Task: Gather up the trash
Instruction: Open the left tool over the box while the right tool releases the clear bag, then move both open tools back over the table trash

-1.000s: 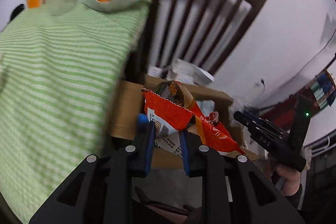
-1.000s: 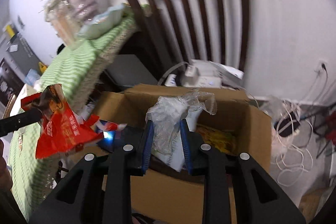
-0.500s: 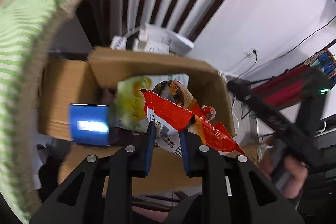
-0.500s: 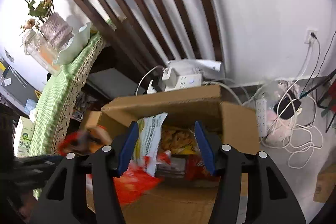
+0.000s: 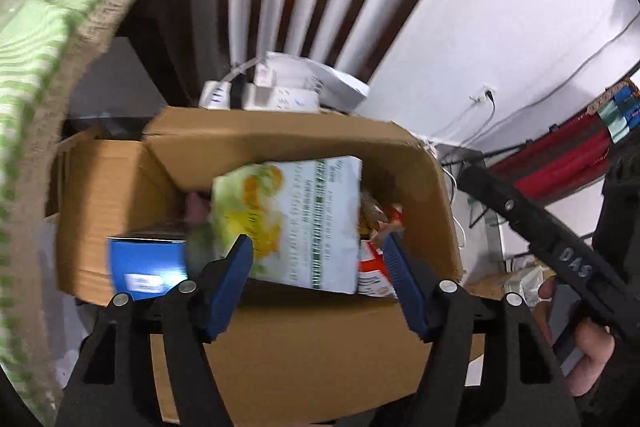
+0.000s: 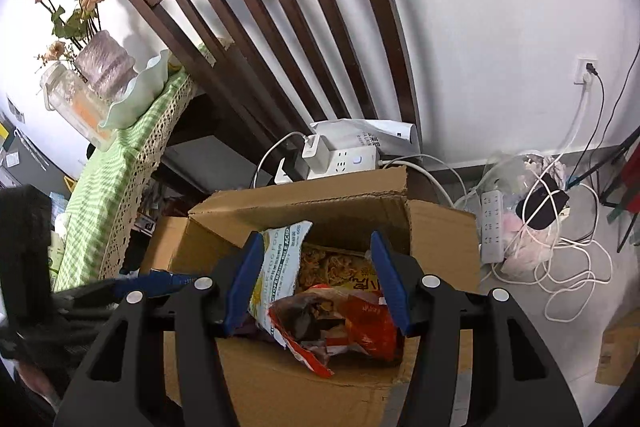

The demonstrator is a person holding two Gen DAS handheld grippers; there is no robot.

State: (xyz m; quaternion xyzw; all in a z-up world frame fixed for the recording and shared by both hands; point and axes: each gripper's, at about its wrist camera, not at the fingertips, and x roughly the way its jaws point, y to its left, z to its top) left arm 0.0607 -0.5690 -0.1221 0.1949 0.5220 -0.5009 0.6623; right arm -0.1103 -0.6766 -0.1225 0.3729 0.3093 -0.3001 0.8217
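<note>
Now we have both grippers hovering over the open cardboard box (image 6: 436,227) on the floor beside the chair (image 6: 280,19), which serves as the trash bin. Our left gripper (image 5: 318,267) has just been opening, its blue pads spread wide with nothing between them. Our right gripper (image 6: 316,277) has also just opened and is empty, jaws apart.

The orange snack wrapper (image 6: 340,323) lies inside the box on top of the other trash, near the front wall, with no pad touching it. It sits there, we judge, because both grippers let go right above the opening so the pieces drop straight in. A white-and-green bag (image 5: 296,223) leans upright in the middle of the box, and a blue carton (image 5: 148,263) sits at its left side. We cannot make out any clear plastic in the box.

Both grippers point steeply down, a sensible aim for a drop. In the left view a hand (image 5: 580,351) holds the right gripper's handle.

This deposit looks done. Next, we judge, comes going back to the green-checked table (image 6: 108,179) for any more trash.
</note>
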